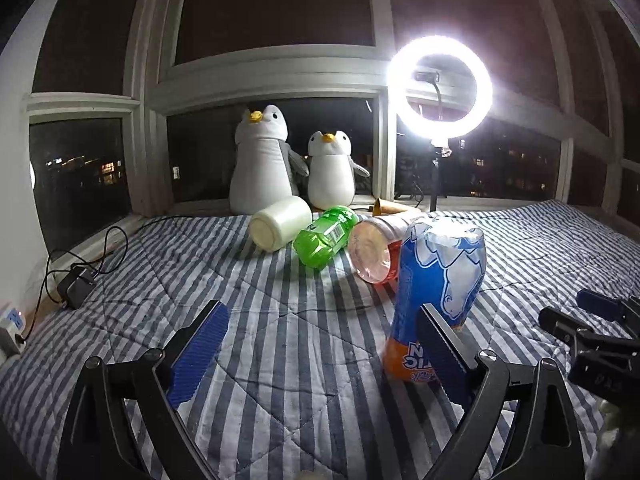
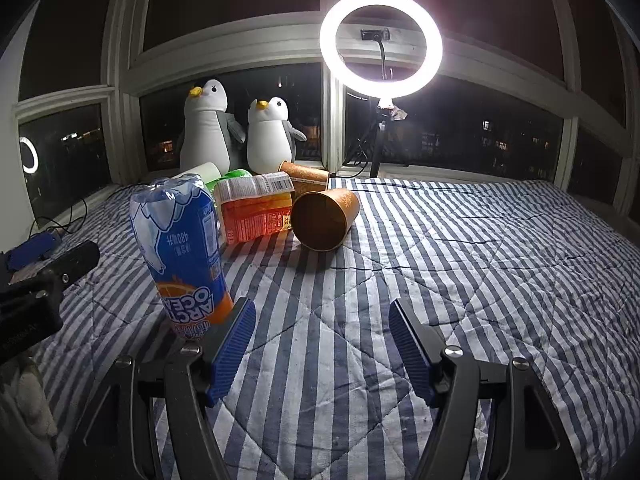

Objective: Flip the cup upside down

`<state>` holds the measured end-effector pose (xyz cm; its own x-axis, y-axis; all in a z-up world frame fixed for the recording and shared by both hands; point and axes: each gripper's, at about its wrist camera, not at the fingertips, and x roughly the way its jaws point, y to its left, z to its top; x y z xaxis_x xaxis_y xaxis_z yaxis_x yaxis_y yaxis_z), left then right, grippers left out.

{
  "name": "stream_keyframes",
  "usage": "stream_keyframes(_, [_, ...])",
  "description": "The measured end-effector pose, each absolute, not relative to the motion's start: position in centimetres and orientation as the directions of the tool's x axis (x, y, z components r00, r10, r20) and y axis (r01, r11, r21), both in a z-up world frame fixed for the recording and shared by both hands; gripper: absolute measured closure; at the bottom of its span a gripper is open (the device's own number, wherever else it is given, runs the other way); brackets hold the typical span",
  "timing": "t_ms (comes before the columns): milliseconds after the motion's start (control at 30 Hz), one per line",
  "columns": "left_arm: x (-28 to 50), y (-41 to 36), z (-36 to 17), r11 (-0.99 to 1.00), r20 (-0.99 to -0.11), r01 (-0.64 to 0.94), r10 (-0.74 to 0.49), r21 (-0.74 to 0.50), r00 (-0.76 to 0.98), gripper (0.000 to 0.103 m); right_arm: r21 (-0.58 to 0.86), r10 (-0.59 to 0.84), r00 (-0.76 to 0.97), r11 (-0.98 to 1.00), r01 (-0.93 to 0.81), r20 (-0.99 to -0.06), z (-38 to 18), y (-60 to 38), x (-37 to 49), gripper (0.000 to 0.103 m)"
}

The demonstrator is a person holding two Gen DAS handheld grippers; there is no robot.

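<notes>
The blue cup (image 2: pixel 180 256) stands inverted on the quilt (image 2: pixel 480 280): its printed label reads upside down, its wide sealed end faces up and its narrow orange end rests on the fabric. In the left wrist view the same cup (image 1: pixel 436 292) appears just beyond the right finger of the left gripper (image 1: pixel 320 356), outside the gap between the fingers. In the right wrist view it stands just left of the right gripper (image 2: pixel 322 344), again outside the gap.

Both grippers have their jaws spread apart and hold nothing. Neither one clearly touches the cup.

Assessment: the flip appears complete for this cup. It seems to lean slightly on the soft quilt, so stability is not confirmed.

Further back, other containers lie on their sides in a cluster:
- a brown paper cup (image 2: pixel 324 218), mouth towards the camera;
- a second brown cup (image 2: pixel 306 176) behind it;
- an orange bottle (image 2: pixel 256 212);
- a green bottle (image 1: pixel 326 236);
- a white cup (image 1: pixel 282 228).

If the task covers these cups too, they remain to be flipped; the pictures do not settle that.

Two plush penguins (image 1: pixel 264 160) and a ring light (image 1: pixel 440 86) stand at the window.
</notes>
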<state>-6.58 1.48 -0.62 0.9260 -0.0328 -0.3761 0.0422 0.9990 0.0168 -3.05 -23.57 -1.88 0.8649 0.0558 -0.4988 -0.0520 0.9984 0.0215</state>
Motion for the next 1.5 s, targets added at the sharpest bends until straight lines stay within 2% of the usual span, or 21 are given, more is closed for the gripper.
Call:
stream_keyframes(400, [-6.9,0.8,-0.8,0.998,-0.351,0.053,-0.036,0.038,0.936,0.001,0.083,0.051,0.881,0.996,-0.013,-0.471,-1.9,-25.0,-3.4,0.037])
stream_keyframes(1500, [-6.4,1.6,-1.0,0.999,-0.375,0.043,-0.039,0.002,0.926,0.001,0.088,0.052,0.881,0.996,-0.012,-0.470,-1.9,-25.2,-3.4,0.037])
